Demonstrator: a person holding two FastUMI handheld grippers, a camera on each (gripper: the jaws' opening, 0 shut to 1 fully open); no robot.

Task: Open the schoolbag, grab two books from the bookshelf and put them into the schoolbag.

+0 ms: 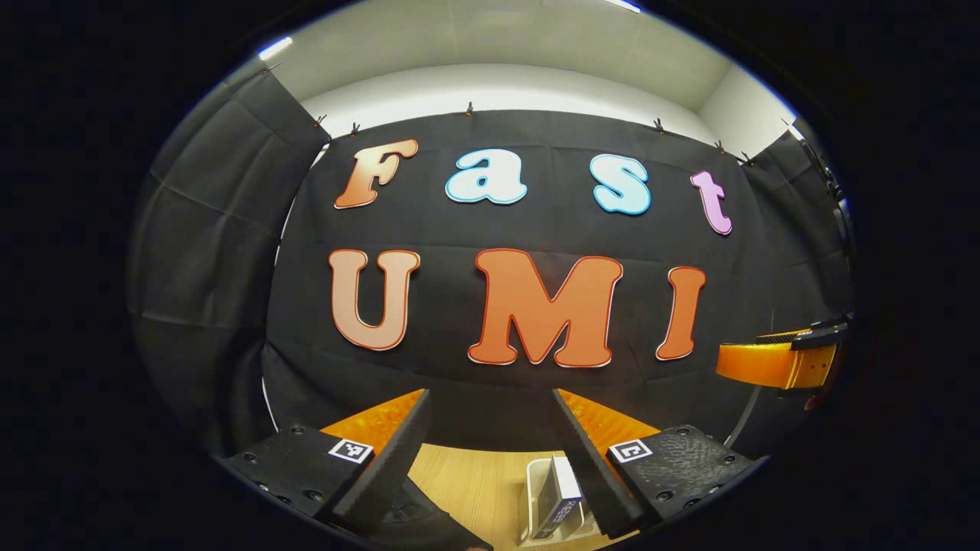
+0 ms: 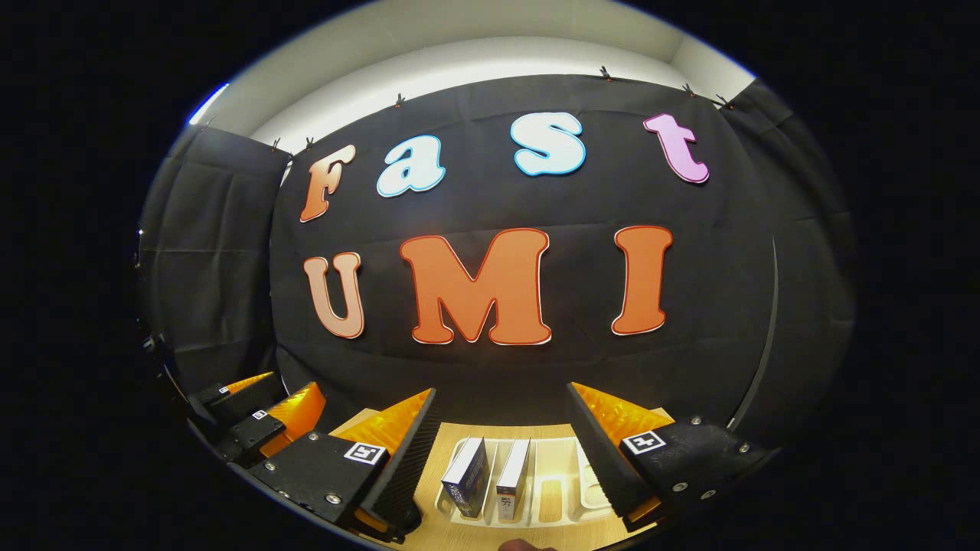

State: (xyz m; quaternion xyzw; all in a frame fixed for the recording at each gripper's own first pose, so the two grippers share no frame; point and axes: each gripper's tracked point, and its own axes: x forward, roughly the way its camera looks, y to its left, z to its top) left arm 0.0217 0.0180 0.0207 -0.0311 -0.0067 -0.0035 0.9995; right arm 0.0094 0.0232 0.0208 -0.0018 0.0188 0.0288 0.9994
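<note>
The fingers of the left gripper (image 1: 490, 451) and the right gripper (image 2: 501, 451) are spread wide, holding nothing, above a light wooden table (image 2: 429, 451) backed by black cloth. Two books (image 2: 490, 476) stand upright in a white bookshelf (image 2: 563, 490) on the table.

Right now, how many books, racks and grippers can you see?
Books: 2, one and another
Rack: 1
Grippers: 2, left and right
Total: 5
</note>
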